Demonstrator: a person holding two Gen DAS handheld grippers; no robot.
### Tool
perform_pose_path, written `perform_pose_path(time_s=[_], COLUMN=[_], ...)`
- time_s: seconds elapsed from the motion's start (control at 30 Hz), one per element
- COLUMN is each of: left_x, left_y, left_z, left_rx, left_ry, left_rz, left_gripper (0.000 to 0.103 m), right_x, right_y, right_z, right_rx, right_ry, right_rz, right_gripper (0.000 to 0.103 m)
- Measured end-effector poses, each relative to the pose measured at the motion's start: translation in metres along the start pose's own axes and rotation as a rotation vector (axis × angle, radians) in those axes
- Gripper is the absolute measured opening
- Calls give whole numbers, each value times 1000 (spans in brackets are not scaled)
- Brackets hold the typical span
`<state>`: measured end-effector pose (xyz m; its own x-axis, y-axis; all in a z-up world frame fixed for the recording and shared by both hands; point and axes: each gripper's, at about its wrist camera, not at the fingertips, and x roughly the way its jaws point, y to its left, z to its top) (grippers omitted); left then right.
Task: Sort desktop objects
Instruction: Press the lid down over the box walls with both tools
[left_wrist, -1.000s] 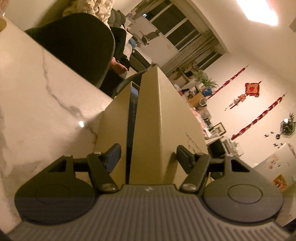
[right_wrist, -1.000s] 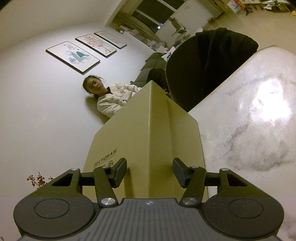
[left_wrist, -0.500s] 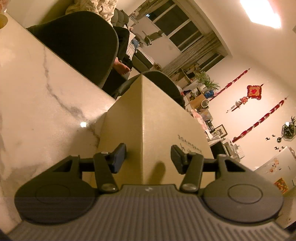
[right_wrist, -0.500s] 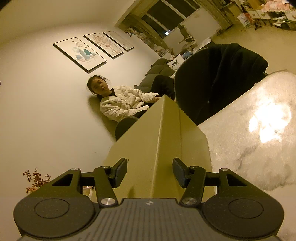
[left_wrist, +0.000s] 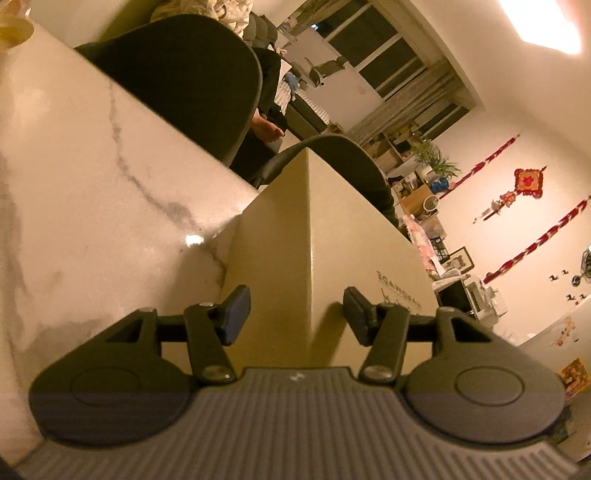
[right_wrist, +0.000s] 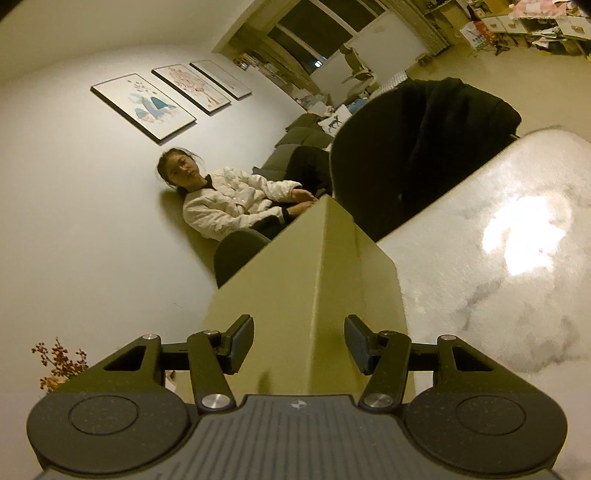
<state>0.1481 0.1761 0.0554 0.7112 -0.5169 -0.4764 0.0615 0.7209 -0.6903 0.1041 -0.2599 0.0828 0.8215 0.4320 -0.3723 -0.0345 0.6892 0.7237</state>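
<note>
Basically, both grippers' fingers (left_wrist: 236, 312) (right_wrist: 240, 341) sit spread, each straddling a box (left_wrist: 354, 258) (right_wrist: 295, 295) corner edge running straight ahead.

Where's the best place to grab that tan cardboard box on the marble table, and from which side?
Probably as now: one tool at each end of the box, straddling its upright corner edges. The left tool and right tool both sit open around a corner; the flat faces beside each edge give the pads something to bear on.
</note>
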Motion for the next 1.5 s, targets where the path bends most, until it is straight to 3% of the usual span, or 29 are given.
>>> perform_pose_path(time_s=[0.47,0.57,0.7,1.1,1.5], left_x=[1,0,-10,-41,-49], left_y=[11,8,-5,-32,-23], left_z=[-9,-10,-13,-41,-63], left_rx=[-11,-11,31,143,134], left_ry=[-29,-31,-32,-35,-20], left_rz=[-3,11,52,153,159], left_gripper=[79,79,77,78,78], right_x=[9,10,6,-39,-64], right_y=[-21,-18,-8,18,15], right_z=[-15,-16,-16,-37,-64], right_rx=[21,-5,-33,-99,-89], right_ry=[3,-3,-13,-13,26], right_rz=[-15,-39,-75,-52,-85], right_gripper=[66,71,69,68,68])
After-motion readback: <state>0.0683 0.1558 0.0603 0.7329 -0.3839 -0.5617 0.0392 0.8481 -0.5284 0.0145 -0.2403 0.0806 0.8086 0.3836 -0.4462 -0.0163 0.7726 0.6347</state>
